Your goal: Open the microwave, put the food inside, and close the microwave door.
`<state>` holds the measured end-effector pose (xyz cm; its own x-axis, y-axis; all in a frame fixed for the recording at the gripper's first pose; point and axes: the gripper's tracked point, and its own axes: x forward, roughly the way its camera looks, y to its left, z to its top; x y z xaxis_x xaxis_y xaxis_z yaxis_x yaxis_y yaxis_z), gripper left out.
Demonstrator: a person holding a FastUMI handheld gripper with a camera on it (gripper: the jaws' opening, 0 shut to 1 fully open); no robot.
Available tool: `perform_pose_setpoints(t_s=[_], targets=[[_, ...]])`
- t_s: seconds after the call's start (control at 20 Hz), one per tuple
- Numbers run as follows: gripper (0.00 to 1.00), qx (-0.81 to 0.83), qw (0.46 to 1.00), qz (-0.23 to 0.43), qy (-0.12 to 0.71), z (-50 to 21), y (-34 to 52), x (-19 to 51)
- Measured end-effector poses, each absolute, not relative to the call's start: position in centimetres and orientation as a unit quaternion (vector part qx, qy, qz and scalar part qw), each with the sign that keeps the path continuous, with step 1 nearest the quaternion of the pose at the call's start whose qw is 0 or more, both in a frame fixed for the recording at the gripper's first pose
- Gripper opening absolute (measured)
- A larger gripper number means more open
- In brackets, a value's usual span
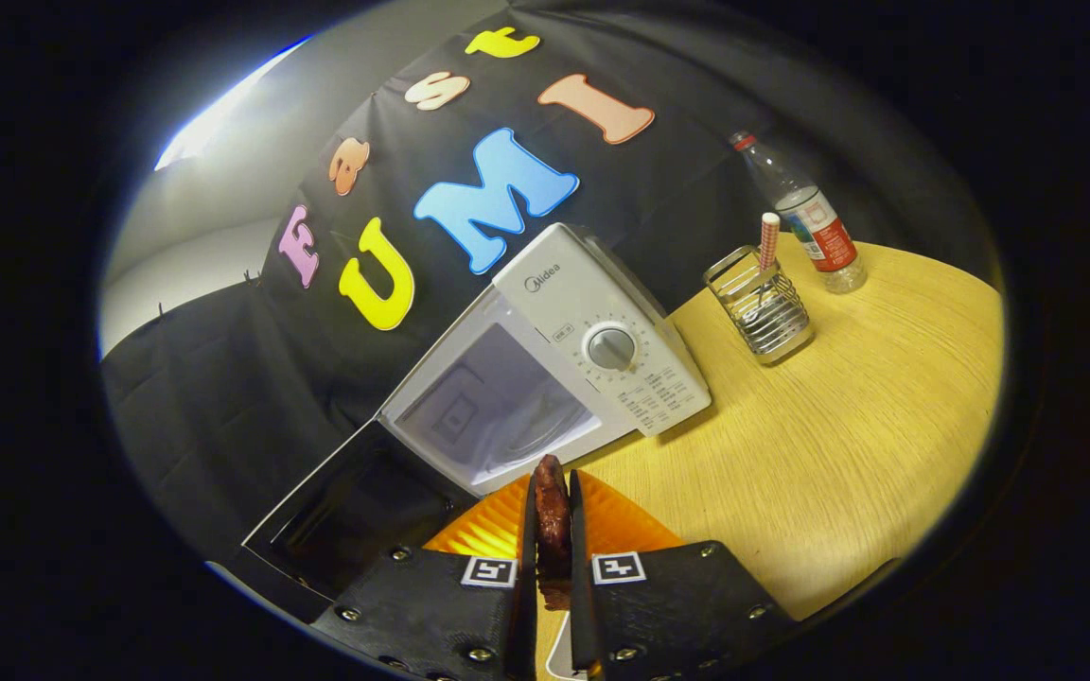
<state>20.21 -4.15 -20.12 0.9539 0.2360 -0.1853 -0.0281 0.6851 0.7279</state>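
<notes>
Gripper [552, 492] nearly closed, both fingers pinching a dark reddish-brown piece of food [552, 515] above an orange pleated plate [493, 530]; white boxy microwave [592, 331] stood just ahead on the pale wooden table [838, 445], its dark-glass door [346, 511] swung open

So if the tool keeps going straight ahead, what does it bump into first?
Probably nothing at first. The tool, shut on the piece of food, points at the open microwave. Its cavity lies straight ahead, so the food would likely go inside, though depth is hard to judge.
</notes>
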Motion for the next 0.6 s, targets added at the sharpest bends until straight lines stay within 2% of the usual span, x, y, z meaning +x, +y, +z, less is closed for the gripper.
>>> perform_pose_setpoints(t_s=[0.25,0.6], targets=[[0.14,0.377,0.914,0.087,0.122,-17.6,-1.3,21.2],[0.14,0.357,0.924,0.09,0.1,-16.4,3.4,26.3]])
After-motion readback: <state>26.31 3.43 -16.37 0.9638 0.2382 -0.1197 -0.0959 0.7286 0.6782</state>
